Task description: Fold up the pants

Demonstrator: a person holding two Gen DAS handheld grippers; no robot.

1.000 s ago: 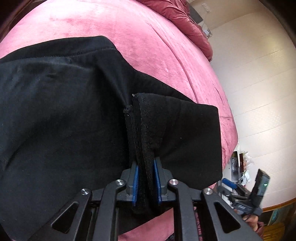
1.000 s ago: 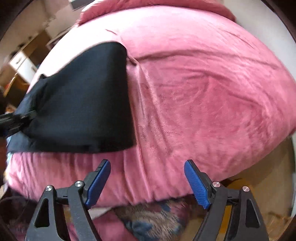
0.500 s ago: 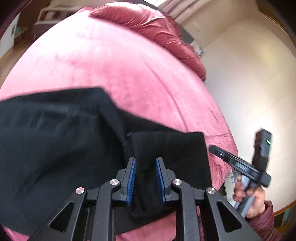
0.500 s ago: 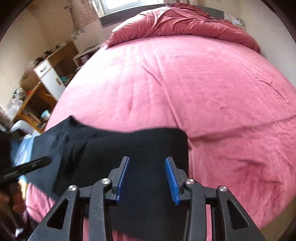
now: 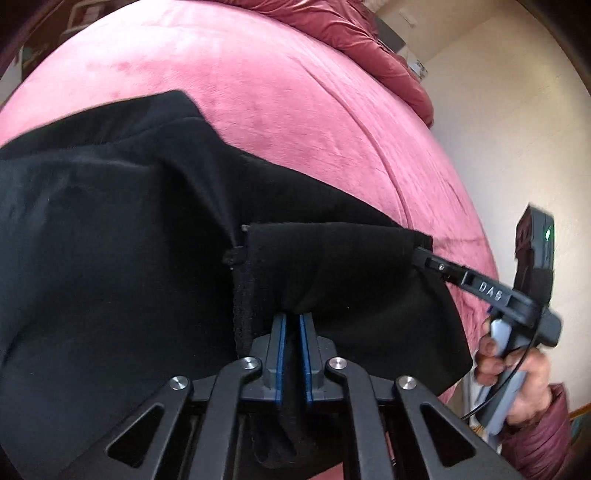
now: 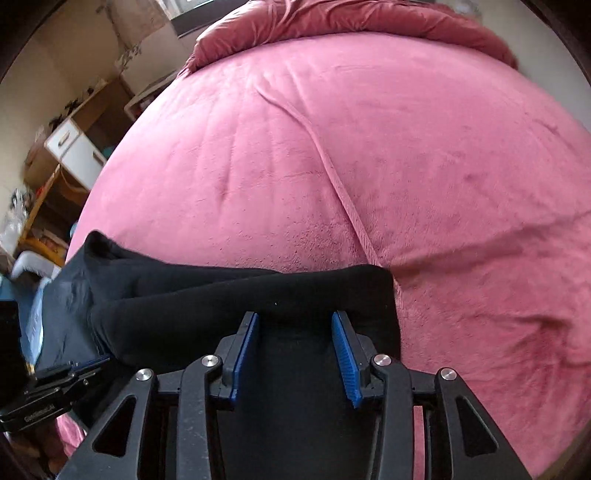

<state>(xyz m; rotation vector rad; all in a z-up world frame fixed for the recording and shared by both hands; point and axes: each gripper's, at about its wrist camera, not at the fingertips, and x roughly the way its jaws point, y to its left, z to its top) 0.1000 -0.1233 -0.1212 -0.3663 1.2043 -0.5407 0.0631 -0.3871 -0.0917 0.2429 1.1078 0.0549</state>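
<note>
Pants (image 5: 110, 258), black, lie on a pink bed (image 5: 295, 103), bunched along its near edge, with most of the cloth spread to the left in the left wrist view. The left claw (image 5: 291, 321) is clamped tight on a thick fold of the pants: its blue pads (image 5: 280, 354) stand almost together with black cloth pinched between them, and a tail of the fabric hangs down behind the pads. Just left of this grip a ribbed, seamed edge (image 5: 242, 295) of the pants stands upright.

The right claw (image 6: 295, 325) is partly open, its jaws about a third of the way apart. Its blue pads (image 6: 341, 354) straddle the pants' folded edge (image 6: 314, 288) at the right end of the cloth, with black fabric lying between them. Whether the pads press on the cloth cannot be told; a gap shows on both sides.

In the left wrist view the right claw's tip reaches the far right corner of the fold, held by a hand (image 5: 517, 380) in a dark red sleeve (image 5: 543, 435). A rumpled red quilt (image 6: 351, 22) lies at the far end of the bed. A wooden desk (image 6: 66, 155) stands far left.
</note>
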